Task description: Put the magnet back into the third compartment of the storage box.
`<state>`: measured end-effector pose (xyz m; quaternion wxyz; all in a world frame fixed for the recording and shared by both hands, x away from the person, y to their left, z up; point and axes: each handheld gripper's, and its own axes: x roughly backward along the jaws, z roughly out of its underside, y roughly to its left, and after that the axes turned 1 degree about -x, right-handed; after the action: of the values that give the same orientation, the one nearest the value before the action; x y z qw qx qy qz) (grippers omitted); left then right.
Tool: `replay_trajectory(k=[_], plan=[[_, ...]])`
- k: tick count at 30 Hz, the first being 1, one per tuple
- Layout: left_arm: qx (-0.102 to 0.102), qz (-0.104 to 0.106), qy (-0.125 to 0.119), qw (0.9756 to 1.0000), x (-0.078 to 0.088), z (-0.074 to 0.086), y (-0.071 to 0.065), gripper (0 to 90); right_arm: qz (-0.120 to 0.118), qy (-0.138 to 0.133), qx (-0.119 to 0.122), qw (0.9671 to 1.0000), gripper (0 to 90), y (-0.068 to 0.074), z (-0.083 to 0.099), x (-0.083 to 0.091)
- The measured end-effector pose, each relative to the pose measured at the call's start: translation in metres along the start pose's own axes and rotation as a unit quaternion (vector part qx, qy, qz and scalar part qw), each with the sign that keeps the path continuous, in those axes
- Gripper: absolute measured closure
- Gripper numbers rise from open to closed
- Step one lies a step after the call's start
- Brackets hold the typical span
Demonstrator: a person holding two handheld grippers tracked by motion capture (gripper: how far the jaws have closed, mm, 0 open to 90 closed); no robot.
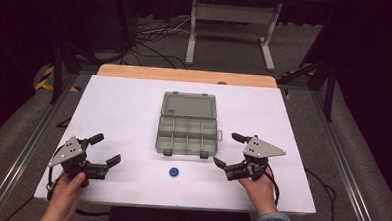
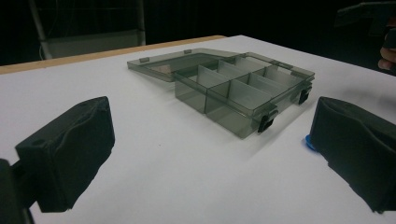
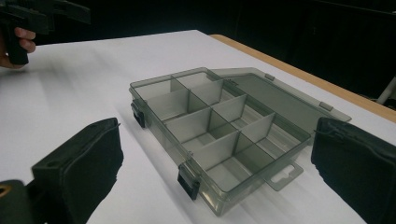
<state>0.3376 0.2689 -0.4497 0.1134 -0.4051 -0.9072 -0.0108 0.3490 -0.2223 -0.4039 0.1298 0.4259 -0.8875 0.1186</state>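
A clear grey compartment box (image 1: 188, 131) lies open at the middle of the white table (image 1: 124, 107), its lid folded back away from me. Its divided tray (image 2: 243, 91) (image 3: 210, 130) looks empty. A small blue round piece (image 1: 173, 172) sits on the table just in front of the box; in the left gripper view its edge (image 2: 307, 143) peeks out beside the right jaw. My left gripper (image 1: 106, 149) (image 2: 210, 154) rests open at the front left, nothing between its jaws. My right gripper (image 1: 230, 150) (image 3: 215, 168) is open at the front right, close to the box's near right corner.
The table's wooden far edge (image 1: 185, 76) runs behind the box. A white metal stand (image 1: 233, 22) and cables lie on the floor beyond. Dark rails flank the table on both sides.
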Motion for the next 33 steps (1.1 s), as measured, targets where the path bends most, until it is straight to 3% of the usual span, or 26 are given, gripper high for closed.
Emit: replay_trajectory(k=[17, 25, 33], plan=[[0.001, -0.001, -0.001, 1.0000, 0.000, 0.000, 0.000, 0.9, -0.038, 0.004, 0.004, 0.9993, 1.4, 0.008, -0.012, -0.018], [-0.001, 0.000, 0.001, 1.0000, -0.001, 0.000, 0.000, 0.9, -0.057, 0.057, -0.002, 0.9967, 4.1, 0.013, -0.023, -0.020], [0.001, 0.000, 0.001, 1.0000, -0.001, 0.000, 0.000, 0.9, -0.074, 0.141, 0.011, 0.9871, 5.2, 0.016, -0.036, -0.031]])
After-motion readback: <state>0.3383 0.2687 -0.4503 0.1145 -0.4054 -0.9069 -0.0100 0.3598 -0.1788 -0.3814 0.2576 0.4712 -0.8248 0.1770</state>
